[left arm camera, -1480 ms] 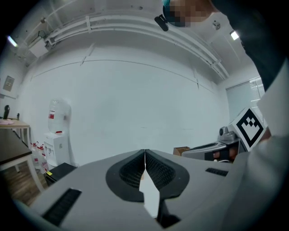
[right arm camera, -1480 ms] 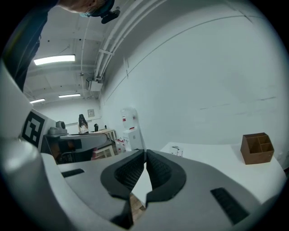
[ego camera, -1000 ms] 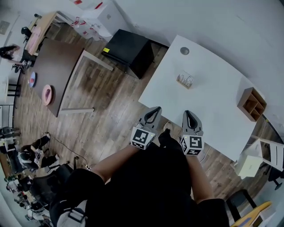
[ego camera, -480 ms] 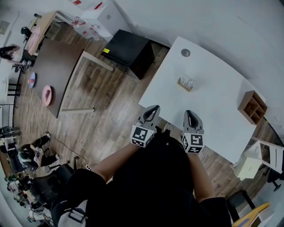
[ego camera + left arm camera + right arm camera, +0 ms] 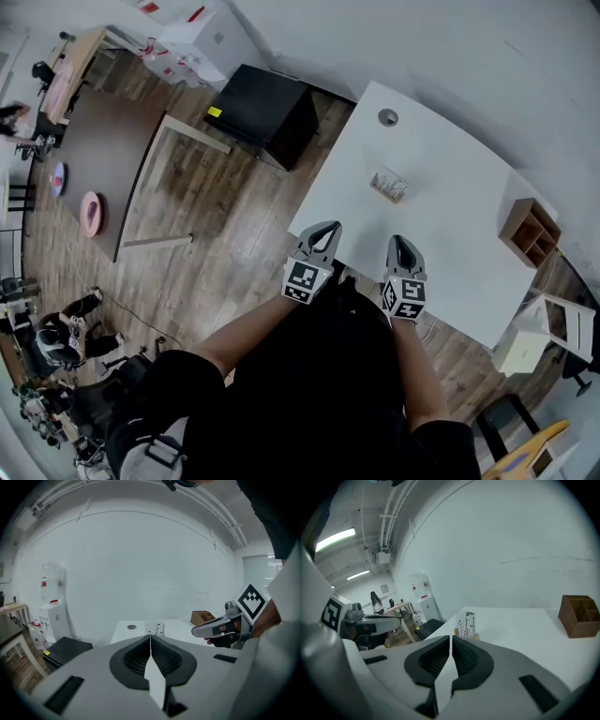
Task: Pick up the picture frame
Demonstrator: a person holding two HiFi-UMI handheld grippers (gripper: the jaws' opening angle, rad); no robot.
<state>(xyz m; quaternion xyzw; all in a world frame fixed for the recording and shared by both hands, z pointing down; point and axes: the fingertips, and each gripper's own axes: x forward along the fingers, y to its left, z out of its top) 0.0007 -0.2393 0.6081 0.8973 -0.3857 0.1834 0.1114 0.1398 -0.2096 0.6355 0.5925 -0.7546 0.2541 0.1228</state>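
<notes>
The picture frame [image 5: 389, 185] is a small clear panel with thin black drawings on a wooden base. It stands upright mid-way across the white table [image 5: 450, 187]. It shows just past the jaw tips in the left gripper view [image 5: 157, 630] and a little right of them in the right gripper view [image 5: 466, 624]. My left gripper [image 5: 323, 231] and right gripper [image 5: 401, 244] hover side by side at the table's near edge, well short of the frame. Both are shut and hold nothing. Each also appears in the other's view: the right gripper [image 5: 195, 631], the left gripper [image 5: 397, 619].
A brown wooden compartment box [image 5: 531, 228] sits at the table's right end. A round cable grommet [image 5: 387, 117] is at the far corner. A black cabinet [image 5: 265, 112] stands on the wood floor to the left, a brown table [image 5: 112, 159] further left.
Both grippers have eased forward toward the table's near edge and sunk a little, still side by side. Their jaws stay shut. The frame has not moved.
</notes>
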